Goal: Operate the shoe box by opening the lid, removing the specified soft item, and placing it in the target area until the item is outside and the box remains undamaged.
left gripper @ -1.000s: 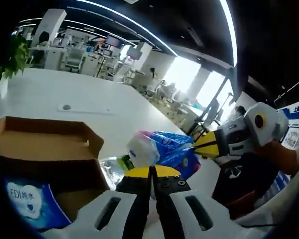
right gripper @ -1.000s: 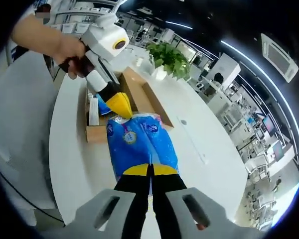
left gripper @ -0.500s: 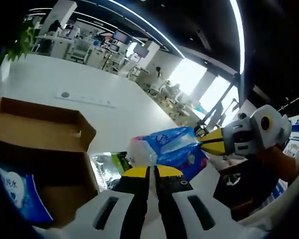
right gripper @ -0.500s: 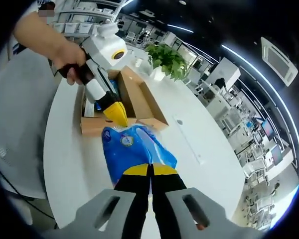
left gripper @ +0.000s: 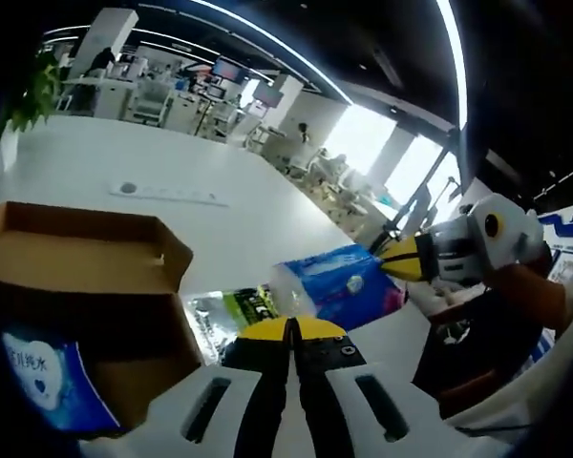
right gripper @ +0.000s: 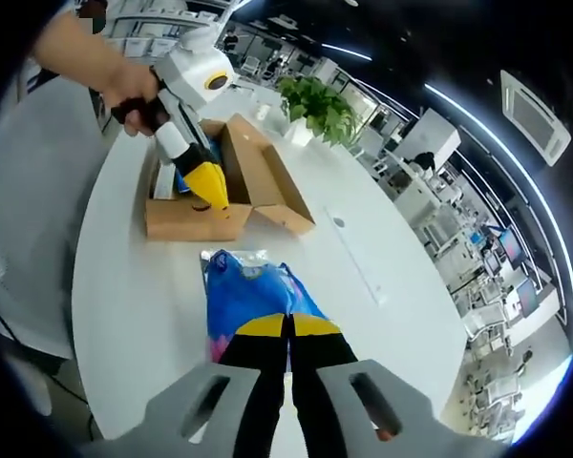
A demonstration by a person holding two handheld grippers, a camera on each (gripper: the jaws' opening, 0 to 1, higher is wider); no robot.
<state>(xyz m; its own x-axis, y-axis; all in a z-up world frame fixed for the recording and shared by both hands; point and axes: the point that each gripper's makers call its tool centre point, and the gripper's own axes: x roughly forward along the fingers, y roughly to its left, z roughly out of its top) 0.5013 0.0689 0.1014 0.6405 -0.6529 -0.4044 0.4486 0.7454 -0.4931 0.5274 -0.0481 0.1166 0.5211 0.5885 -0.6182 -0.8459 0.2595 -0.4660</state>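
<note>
Right gripper [right gripper: 288,329] held low over the white tabletop [right gripper: 124,315], fingers pinched tight on the near end of the blue soft pack [right gripper: 251,291], which sits outside the box, clear of its front wall; can't really tell if the pack rests on the tabletop or hangs just above it. Same pack in the left gripper view [left gripper: 339,286], gripped at its far end. Left gripper [left gripper: 291,331] fingers pressed together, nothing between them, tips over a clear plastic wrapper with green print [left gripper: 231,310] lying just beside the box. Further out, a hand [right gripper: 129,91] tilting the left gripper down at the open cardboard shoe box [right gripper: 186,219], flaps spread, blue-and-white packs [left gripper: 43,377] still inside, partly cut off. Potted plant [right gripper: 317,110] beyond the box, office desks far back, blurry.
</note>
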